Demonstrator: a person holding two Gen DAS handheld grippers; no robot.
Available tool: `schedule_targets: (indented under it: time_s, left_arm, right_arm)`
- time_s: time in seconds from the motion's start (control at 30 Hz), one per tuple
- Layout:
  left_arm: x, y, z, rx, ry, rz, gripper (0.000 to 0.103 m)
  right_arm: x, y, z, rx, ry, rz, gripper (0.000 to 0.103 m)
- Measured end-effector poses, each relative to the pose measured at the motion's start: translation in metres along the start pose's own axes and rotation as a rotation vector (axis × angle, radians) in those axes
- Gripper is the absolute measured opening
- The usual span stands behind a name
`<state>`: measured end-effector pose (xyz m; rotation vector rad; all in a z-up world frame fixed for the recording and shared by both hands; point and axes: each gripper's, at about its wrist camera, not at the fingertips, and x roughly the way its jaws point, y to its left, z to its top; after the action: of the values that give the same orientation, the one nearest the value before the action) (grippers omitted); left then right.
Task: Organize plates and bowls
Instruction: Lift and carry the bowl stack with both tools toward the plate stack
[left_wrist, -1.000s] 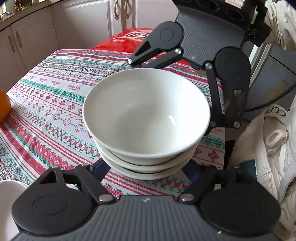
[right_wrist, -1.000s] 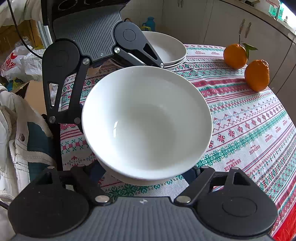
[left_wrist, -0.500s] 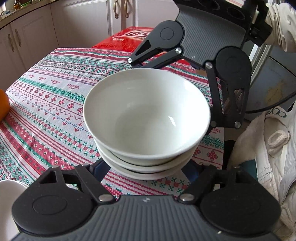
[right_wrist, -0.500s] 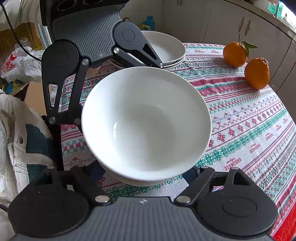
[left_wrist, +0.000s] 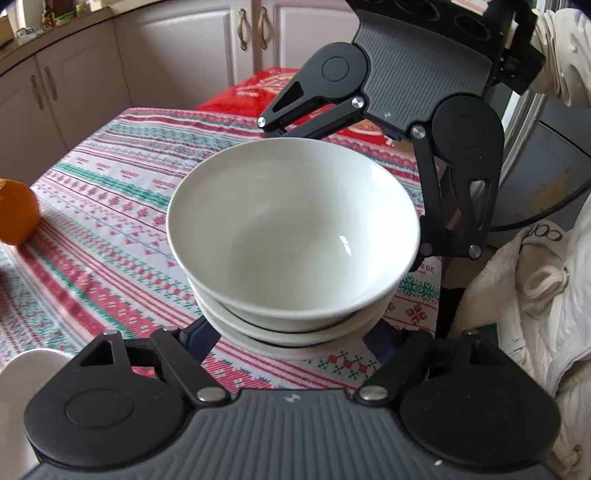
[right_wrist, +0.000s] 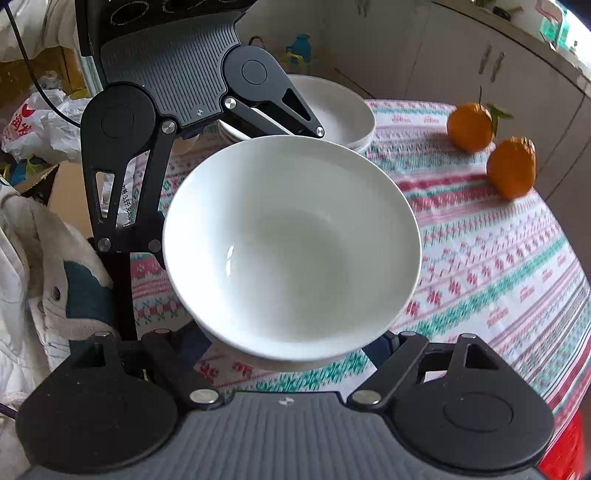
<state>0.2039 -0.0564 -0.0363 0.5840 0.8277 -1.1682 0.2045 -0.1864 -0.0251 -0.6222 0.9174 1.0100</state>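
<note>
- Sitting at the middle of both wrist views: one glossy white round bowl (left_wrist: 291, 236), deep and smooth, nested on top of a stack of white dishes (left_wrist: 295, 332).
- Covering the worktop: a woven tablecloth (left_wrist: 110, 206) striped in red, green and white.
- Lying by the far edge: two dimpled oranges (right_wrist: 511, 171); a second stack of shallow white bowls (right_wrist: 340, 110) stands behind.
- Facing each other across the stack: left gripper (left_wrist: 291, 332) and right gripper (right_wrist: 295, 343), jaws of each standing wide around its base; whether they are touching it cannot be told.
</note>
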Motion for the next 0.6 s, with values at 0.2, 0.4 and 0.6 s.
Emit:
schedule_targets:
  time_s: [0.2,0.4,0.6]
  left_arm:
    - [-0.042,0.011,-0.006,-0.027,-0.026,0.088,0.082]
    - [-0.081,0.033,-0.026,-0.069,-0.041,0.207,0.082]
    - [-0.096,0.064,-0.065,-0.157,-0.042,0.263,0.082]
  right_arm:
    - [-0.01,-0.002,0.04,-0.084,-0.037,0.001,0.088]
    - [0.002,-0.008,0.097,-0.204,-0.078,0.001,0.088]
    - [0.04,-0.018,0.143,-0.285,-0.069,0.051,0.088]
